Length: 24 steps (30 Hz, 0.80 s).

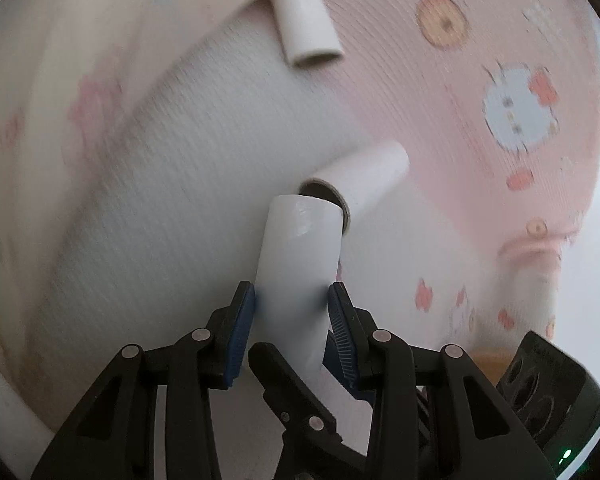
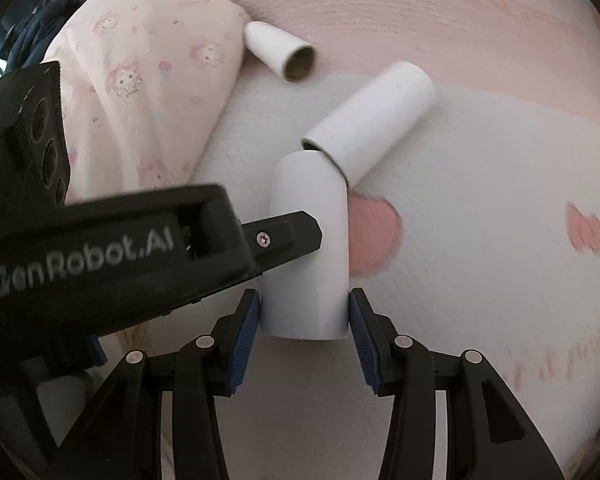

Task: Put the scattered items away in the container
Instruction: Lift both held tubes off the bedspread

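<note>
My left tool (image 1: 292, 300) and right tool (image 2: 304, 312) both pinching one white tube (image 2: 308, 248) (upright-ish), its far end touching second tube (image 2: 374, 124), third tube (image 2: 280, 54) beside pillow (image 2: 148, 80), on bedsheet (image 2: 480, 200).

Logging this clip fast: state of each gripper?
Left gripper: shut on the white tube.
Right gripper: shut on the same white tube.

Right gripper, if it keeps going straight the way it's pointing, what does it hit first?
Probably the second white tube, lying just past the tube held between the right gripper fingers; depth is unclear.
</note>
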Each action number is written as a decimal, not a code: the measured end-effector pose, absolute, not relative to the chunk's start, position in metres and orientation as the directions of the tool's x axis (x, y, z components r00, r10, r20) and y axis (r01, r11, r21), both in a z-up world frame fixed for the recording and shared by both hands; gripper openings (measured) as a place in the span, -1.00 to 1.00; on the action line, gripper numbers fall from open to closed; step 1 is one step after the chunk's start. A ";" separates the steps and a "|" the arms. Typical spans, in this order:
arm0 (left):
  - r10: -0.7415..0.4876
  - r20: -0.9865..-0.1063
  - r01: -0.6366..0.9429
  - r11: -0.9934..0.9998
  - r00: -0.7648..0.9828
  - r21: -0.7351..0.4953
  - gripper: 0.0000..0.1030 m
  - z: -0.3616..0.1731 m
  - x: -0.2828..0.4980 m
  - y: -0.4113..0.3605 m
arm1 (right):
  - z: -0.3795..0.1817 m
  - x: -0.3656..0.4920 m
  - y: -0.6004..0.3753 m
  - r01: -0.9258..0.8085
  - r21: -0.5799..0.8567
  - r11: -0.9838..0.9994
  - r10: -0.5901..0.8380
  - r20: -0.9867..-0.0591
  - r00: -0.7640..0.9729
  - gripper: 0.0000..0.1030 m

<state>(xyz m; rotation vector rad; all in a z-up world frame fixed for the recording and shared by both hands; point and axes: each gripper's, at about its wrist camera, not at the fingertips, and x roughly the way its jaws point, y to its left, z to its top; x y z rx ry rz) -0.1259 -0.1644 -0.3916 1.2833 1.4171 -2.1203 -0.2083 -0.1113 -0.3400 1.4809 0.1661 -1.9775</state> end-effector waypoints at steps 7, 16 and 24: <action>0.279 -0.800 0.594 -0.552 -0.531 -0.586 -0.20 -0.392 -0.118 -0.136 | -0.342 -0.188 -0.075 0.489 0.298 -0.820 -0.406 -0.905 -0.129 -0.16; 0.372 -0.801 0.514 -0.622 -0.470 -0.590 -0.19 -0.394 -0.094 -0.110 | -0.351 -0.166 -0.046 0.423 0.287 -0.859 -0.373 -0.918 -0.134 -0.16; 0.382 -0.811 0.462 -0.678 -0.443 -0.571 -0.19 -0.392 -0.106 -0.098 | -0.357 -0.170 -0.048 0.381 0.296 -0.876 -0.374 -0.916 -0.146 -0.16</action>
